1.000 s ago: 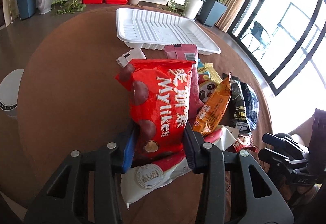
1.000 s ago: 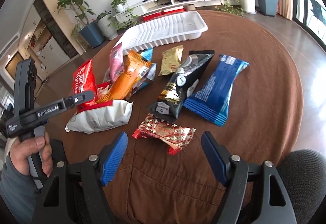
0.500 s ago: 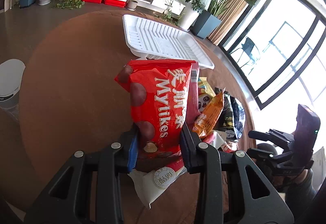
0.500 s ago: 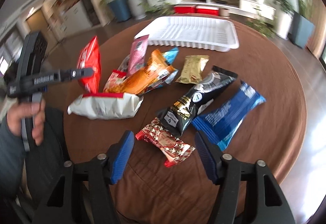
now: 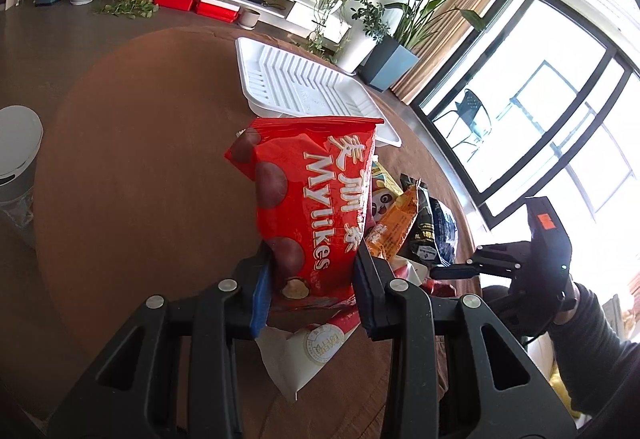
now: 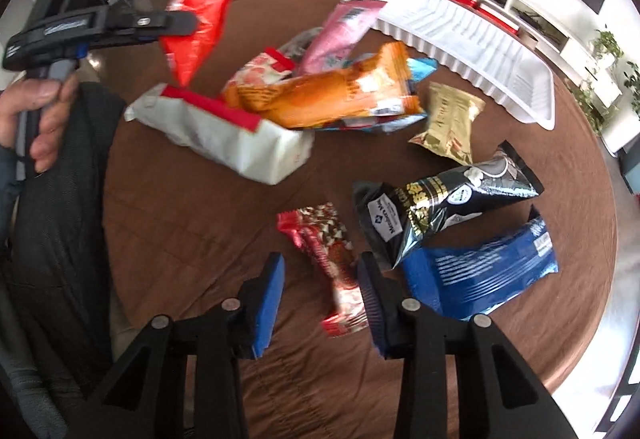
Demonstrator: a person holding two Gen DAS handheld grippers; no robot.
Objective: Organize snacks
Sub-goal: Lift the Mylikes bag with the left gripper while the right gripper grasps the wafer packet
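Observation:
My left gripper [image 5: 312, 279] is shut on a red Mylikes bag [image 5: 316, 195] and holds it upright above the table; the bag also shows in the right wrist view [image 6: 200, 15]. The white ribbed tray [image 5: 304, 87] lies beyond it, empty, and shows in the right wrist view [image 6: 472, 43]. My right gripper [image 6: 322, 279] is open, its jaws on either side of a small red patterned packet [image 6: 324, 243] lying on the brown table [image 6: 192, 223]. The left gripper also shows at the upper left of that view [image 6: 172, 25].
Loose snacks lie on the table: a white bag [image 6: 224, 135], an orange bag [image 6: 340, 95], a pink bag [image 6: 340, 31], a gold packet [image 6: 448, 123], a black bag [image 6: 444, 207], a blue bag [image 6: 480, 271]. A white bin [image 5: 16, 155] stands left of the table.
My left gripper has lifted the red bag higher and toward the tray. My right gripper has moved forward to the small red packet and its jaws have narrowed around it.

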